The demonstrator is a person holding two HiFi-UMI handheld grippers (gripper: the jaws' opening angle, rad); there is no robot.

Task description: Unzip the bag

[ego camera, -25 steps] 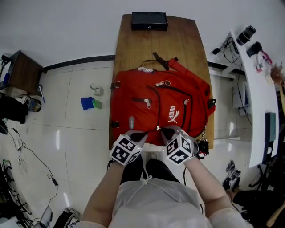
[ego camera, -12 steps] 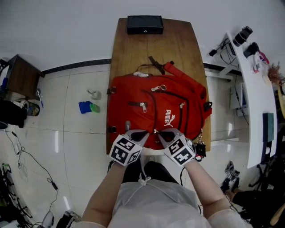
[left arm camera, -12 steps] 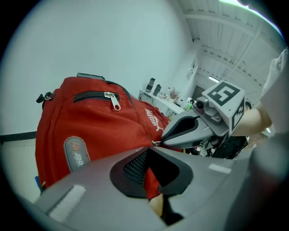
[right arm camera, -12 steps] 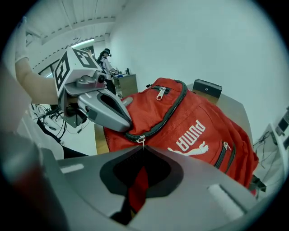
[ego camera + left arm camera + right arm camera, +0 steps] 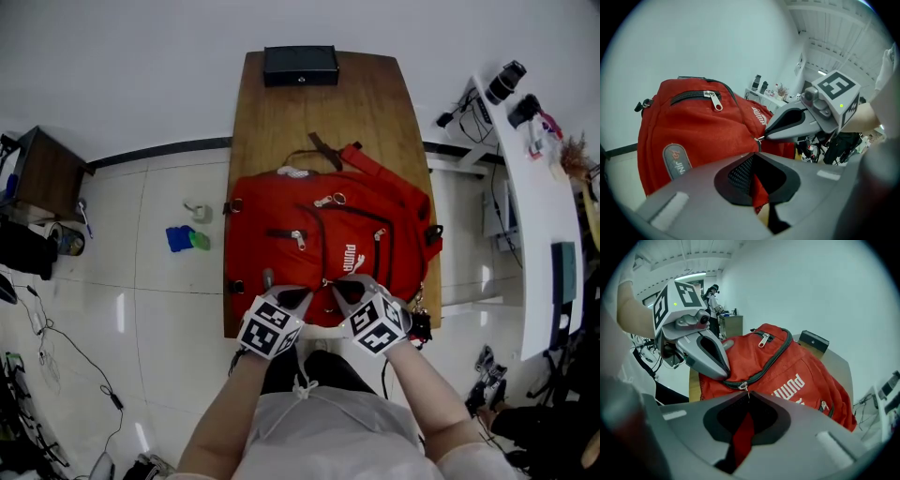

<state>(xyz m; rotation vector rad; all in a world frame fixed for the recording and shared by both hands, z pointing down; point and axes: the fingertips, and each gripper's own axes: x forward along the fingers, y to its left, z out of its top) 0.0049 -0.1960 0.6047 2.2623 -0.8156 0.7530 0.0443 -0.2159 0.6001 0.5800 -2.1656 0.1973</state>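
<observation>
Right gripper view: zipper pull [image 5: 745, 386] tab hidden inside the closed right claw [image 5: 748, 393].

Wooden table [image 5: 281, 122] runs ahead of the fingers [image 5: 298, 296]. Black box [image 5: 300, 66] sits at its far end, well ahead of them. Tiled floor [image 5: 169, 309] either side. On the floor left of the fingers: a blue item [image 5: 180, 240] touching a green one [image 5: 201, 241], with a small grey item [image 5: 197, 211] just beyond. Dark side table [image 5: 42, 173] far left, with loose cables [image 5: 66, 337] nearer. White bench [image 5: 530, 216] far right, with cameras [image 5: 504, 82] at its far end.
</observation>
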